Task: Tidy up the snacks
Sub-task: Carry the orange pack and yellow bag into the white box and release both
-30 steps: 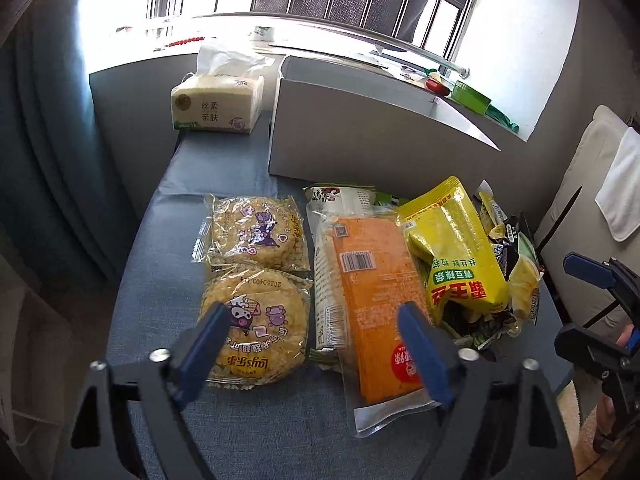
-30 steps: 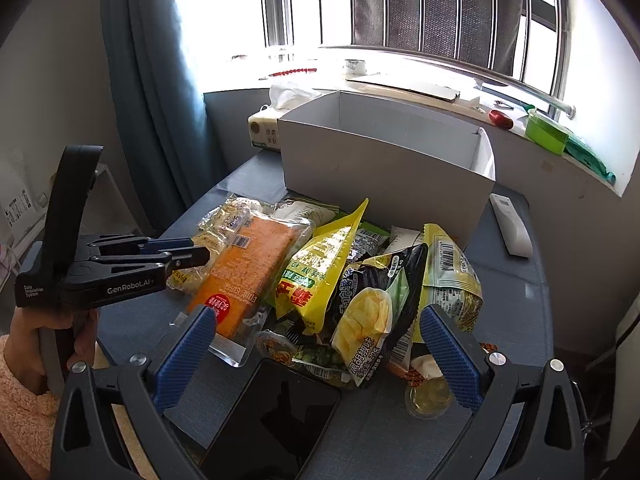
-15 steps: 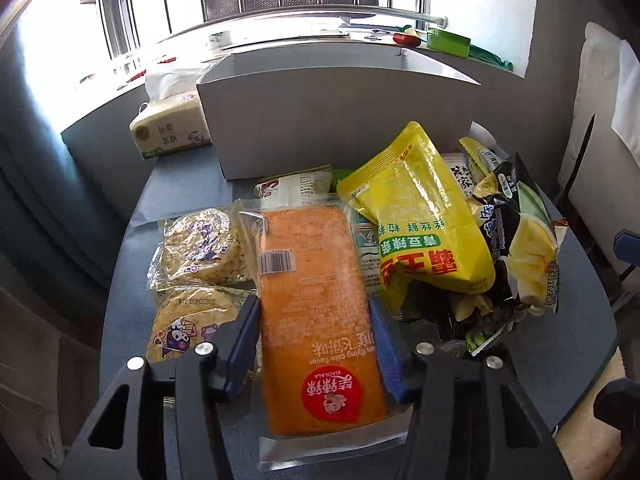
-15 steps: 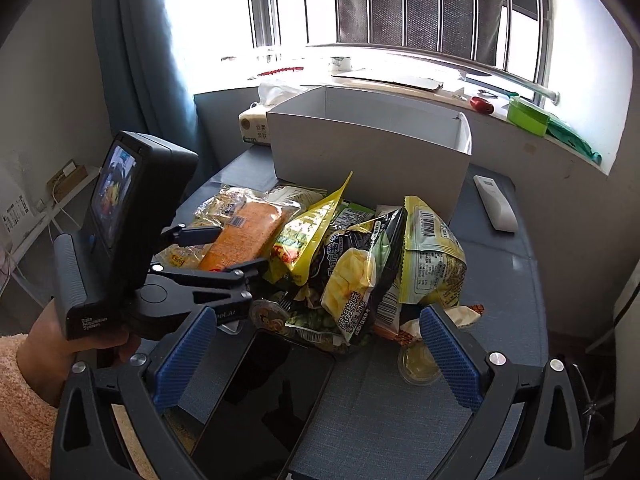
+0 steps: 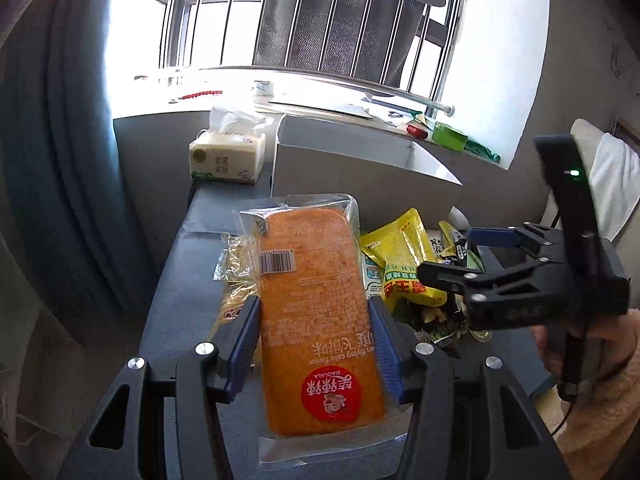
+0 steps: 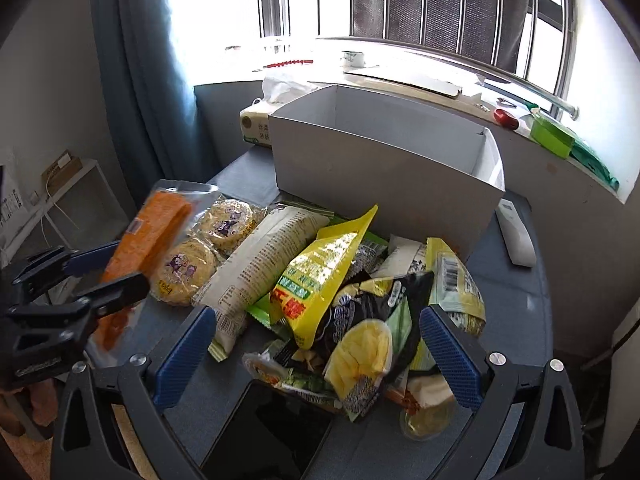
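Observation:
My left gripper (image 5: 314,334) is shut on the orange cake packet (image 5: 316,312) and holds it lifted off the table; the packet also shows at the left of the right wrist view (image 6: 148,240). My right gripper (image 6: 316,356) is open and empty, low over the snack pile: a yellow pouch (image 6: 320,276), a black chip bag (image 6: 368,320), a white long packet (image 6: 260,260) and two round rice cakes (image 6: 192,264). The open grey box (image 6: 380,176) stands behind the pile and looks empty.
A tissue pack (image 5: 228,158) sits left of the box by the window sill. A white remote (image 6: 516,236) lies right of the box. A black phone (image 6: 272,432) lies at the table's front edge. A blue curtain (image 6: 136,80) hangs on the left.
My left gripper closed on the orange packet and lifted it up off the table. My right gripper moved forward toward the snack pile and stayed open.

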{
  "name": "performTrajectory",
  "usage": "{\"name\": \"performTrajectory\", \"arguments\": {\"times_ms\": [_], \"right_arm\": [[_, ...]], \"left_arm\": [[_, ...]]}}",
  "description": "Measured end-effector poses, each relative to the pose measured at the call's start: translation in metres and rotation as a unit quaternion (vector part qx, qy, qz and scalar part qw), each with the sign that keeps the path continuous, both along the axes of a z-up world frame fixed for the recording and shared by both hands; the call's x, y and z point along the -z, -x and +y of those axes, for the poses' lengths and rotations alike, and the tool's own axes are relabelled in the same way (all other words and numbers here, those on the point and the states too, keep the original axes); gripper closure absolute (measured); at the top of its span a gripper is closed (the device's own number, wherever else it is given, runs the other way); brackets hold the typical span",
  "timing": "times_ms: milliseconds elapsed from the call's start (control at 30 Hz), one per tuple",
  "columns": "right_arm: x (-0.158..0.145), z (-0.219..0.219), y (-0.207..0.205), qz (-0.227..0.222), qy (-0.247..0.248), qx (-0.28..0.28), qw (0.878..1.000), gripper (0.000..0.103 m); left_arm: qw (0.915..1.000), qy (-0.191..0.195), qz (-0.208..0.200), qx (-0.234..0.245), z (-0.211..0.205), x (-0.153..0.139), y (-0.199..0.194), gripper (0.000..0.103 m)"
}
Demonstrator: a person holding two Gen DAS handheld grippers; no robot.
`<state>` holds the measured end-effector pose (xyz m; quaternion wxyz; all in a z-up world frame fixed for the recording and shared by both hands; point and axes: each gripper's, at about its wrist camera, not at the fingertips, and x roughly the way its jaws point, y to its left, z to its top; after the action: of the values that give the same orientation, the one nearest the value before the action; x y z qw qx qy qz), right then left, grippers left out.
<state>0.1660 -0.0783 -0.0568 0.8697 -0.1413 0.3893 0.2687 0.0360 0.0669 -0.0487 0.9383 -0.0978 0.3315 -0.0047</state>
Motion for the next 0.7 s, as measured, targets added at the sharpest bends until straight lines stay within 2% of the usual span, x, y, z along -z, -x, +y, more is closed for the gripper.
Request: {"name": "performTrajectory", "arguments": {"times_ms": [100,200,267,300,333,367,400,433,467,700], "right_arm": [[0.016,0.026,-0.031,0.015,0.043,-0.001,0.999,0.0],[0.038,0.04,-0.052,0.056,0.072,0.001,0.996,0.003],[0.051,0.044,-0.055,0.07,0.084,-0.002,0.994,0.021],[0.055,0.045,-0.056,0.078,0.083,-0.008,0.993,0.025],[0.057,0.045,-0.056,0.09,0.07,-0.014,0.993,0.041],[0.057,0.044,-0.055,0.093,0.063,-0.013,0.994,0.05],[0.054,0.043,-0.053,0.091,0.059,-0.012,0.994,0.051],[0.05,0.041,-0.05,0.087,0.052,-0.014,0.995,0.058],[0.044,0.038,-0.047,0.082,0.043,-0.018,0.996,0.069],[-0.01,-0.002,-0.039,0.064,-0.069,-0.024,0.995,0.069]], "left_arm": [[0.9999,0.005,-0.011,-0.005,0.008,-0.006,0.011,0.045],[0.9998,0.005,-0.015,-0.009,0.014,-0.008,0.018,0.045],[0.9998,0.007,-0.017,-0.011,0.017,-0.007,0.02,0.045],[0.9998,0.008,-0.016,-0.01,0.017,-0.007,0.02,0.045],[0.9998,0.008,-0.016,-0.01,0.017,-0.007,0.019,0.045],[0.9998,0.007,-0.018,-0.01,0.017,-0.007,0.018,0.045],[0.9998,0.007,-0.019,-0.008,0.017,-0.008,0.017,0.045],[0.9997,0.008,-0.021,-0.006,0.017,-0.009,0.016,0.045],[0.9997,0.01,-0.024,-0.003,0.017,-0.01,0.016,0.045],[0.9987,0.01,-0.045,0.024,0.01,-0.031,-0.023,0.045]]}}
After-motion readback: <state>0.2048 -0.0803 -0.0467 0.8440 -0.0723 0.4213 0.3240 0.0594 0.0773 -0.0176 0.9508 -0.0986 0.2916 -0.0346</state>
